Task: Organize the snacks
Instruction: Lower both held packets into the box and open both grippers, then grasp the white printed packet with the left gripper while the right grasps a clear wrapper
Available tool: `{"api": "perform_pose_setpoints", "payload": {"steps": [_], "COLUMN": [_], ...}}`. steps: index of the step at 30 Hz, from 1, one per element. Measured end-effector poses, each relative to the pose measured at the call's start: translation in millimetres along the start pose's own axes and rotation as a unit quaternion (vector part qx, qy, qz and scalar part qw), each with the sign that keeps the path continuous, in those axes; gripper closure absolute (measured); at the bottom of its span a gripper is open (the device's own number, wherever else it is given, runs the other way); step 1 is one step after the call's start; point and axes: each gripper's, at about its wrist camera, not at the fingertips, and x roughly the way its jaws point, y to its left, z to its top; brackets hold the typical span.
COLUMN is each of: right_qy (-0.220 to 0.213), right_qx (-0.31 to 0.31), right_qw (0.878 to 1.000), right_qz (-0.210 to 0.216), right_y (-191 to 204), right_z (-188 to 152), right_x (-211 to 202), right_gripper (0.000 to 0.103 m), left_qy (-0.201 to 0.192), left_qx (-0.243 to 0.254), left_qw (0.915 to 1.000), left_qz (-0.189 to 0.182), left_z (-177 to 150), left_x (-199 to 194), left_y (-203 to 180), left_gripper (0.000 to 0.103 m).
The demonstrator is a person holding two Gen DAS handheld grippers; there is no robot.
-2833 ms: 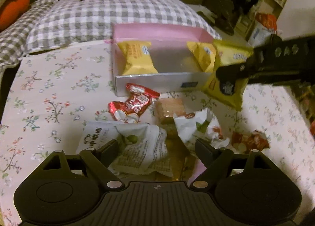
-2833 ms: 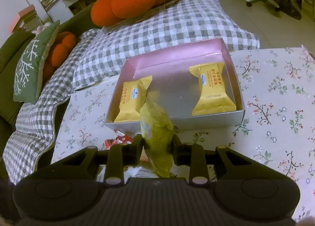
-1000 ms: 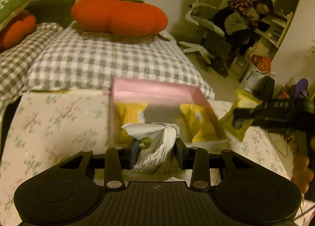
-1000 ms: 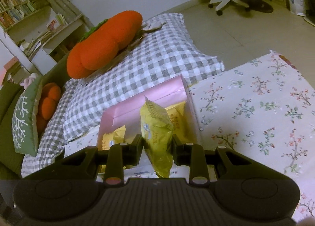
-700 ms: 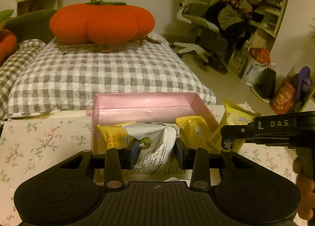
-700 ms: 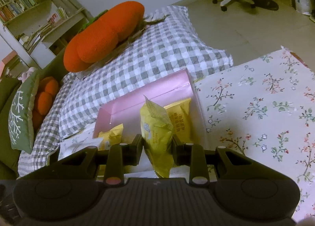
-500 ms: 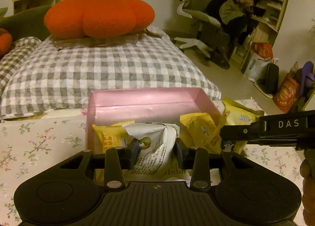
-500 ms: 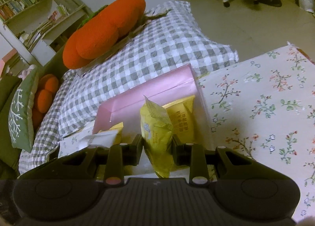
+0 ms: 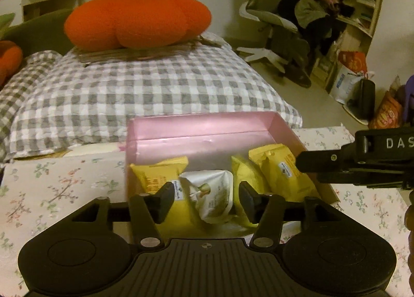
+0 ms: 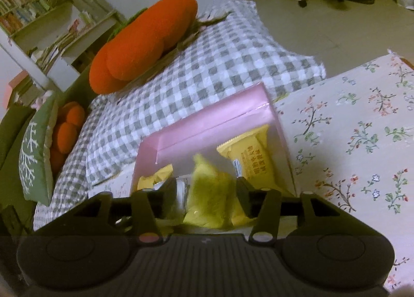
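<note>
The left gripper [image 9: 204, 200], a black two-finger tool, hangs over the near edge of a shallow pink-lined cardboard box [image 9: 204, 126] that stands on a floral-print tablecloth [image 9: 59, 183]; its jaws stand wide apart, with a white crinkled snack packet bearing a green fruit picture [image 9: 211, 197] lying loose in the gap, touching neither finger as far as the view shows. That white packet sits in the near middle of the box, between a yellow wrapped pastry packet on the left [image 9: 160, 176] and a plain yellow-green snack bag [image 9: 244, 180] just to its right. A second yellow pastry packet with printed lettering [image 9: 282, 170] lies against the right wall of the box. The right gripper [image 10: 207, 197], of the same black make, also stands with its jaws wide, and the yellow-green bag [image 10: 207, 193] rests in the box between its fingers, seemingly free of both. In the left view the right gripper's body [image 9: 357, 160] reaches in from the right over the box's right side. Beyond the box lie a grey-and-white checked cushion [image 9: 145, 90] and a round orange plush pumpkin [image 9: 137, 24].
</note>
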Motion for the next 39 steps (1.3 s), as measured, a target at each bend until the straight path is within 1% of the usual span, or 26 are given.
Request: {"api": "perform_pose_setpoints", "payload": {"steps": [4, 8, 11, 12, 14, 15, 17, 19, 21, 24, 28, 31, 32, 34, 37, 39], "right_qy": [0.009, 0.006, 0.004, 0.006, 0.014, 0.02, 0.041, 0.06, 0.068, 0.073, 0.088, 0.106, 0.105, 0.097, 0.104, 0.121], "right_qx": [-0.002, -0.01, -0.006, -0.005, -0.004, -0.003, -0.004, -0.013, -0.032, -0.06, -0.073, -0.084, -0.091, -0.114, -0.135, -0.144], "right_qw": [1.0, 1.0, 1.0, 1.0, 1.0, 1.0, 0.999, 0.998, 0.996, 0.995, 0.992, 0.99, 0.989, 0.987, 0.981, 0.977], "right_qz": [-0.005, -0.008, -0.011, -0.013, -0.021, -0.022, -0.026, -0.031, -0.038, -0.044, -0.044, -0.046, -0.048, -0.062, -0.095, -0.097], "right_y": [3, 8, 9, 10, 11, 12, 15, 20, 28, 39, 48, 53, 54, 54, 46, 40], "right_z": [-1, 0, 0, -1, -3, -6, -11, -18, -25, -31, -42, -56, -61, -71, -85, -96], "right_x": [0, -8, -14, -15, -17, -17, -18, -19, -24, -31, -38, -46, -51, -60, -64, -65], "right_gripper": [0.054, 0.05, 0.044, 0.039, 0.037, 0.037, 0.035, 0.033, 0.032, 0.027, 0.024, 0.022, 0.021, 0.014, 0.015, 0.018], "left_qy": [-0.007, -0.005, 0.008, 0.012, 0.018, 0.017, 0.016, 0.022, 0.031, 0.044, 0.069, 0.072, 0.072, 0.07, 0.071, 0.066], "left_qx": [-0.02, -0.035, -0.042, -0.047, -0.061, -0.062, -0.056, -0.049, -0.054, -0.057, -0.063, -0.066, -0.065, -0.059, -0.036, -0.025], "left_qw": [0.9998, 0.9991, 0.9979, 0.9974, 0.9958, 0.9954, 0.9946, 0.9938, 0.9928, 0.9929, 0.9921, 0.9919, 0.9924, 0.9936, 0.9955, 0.9968], "left_qz": [-0.001, 0.021, 0.049, 0.053, 0.065, 0.072, 0.087, 0.097, 0.102, 0.095, 0.084, 0.081, 0.075, 0.066, 0.051, 0.038], "left_z": [-1, -5, -12, -14, -18, -20, -26, -33, -38, -48, -59, -69, -72, -77, -80, -81], "left_x": [-19, -40, -54, -59, -69, -73, -82, -88, -90, -91, -90, -97, -100, -106, -108, -111], "left_y": [14, 32, 44, 48, 53, 54, 56, 57, 61, 62, 61, 57, 54, 47, 33, 27], "left_gripper": [0.044, 0.039, 0.036, 0.036, 0.033, 0.028, 0.022, 0.021, 0.021, 0.021, 0.021, 0.021, 0.02, 0.018, 0.017, 0.016]}}
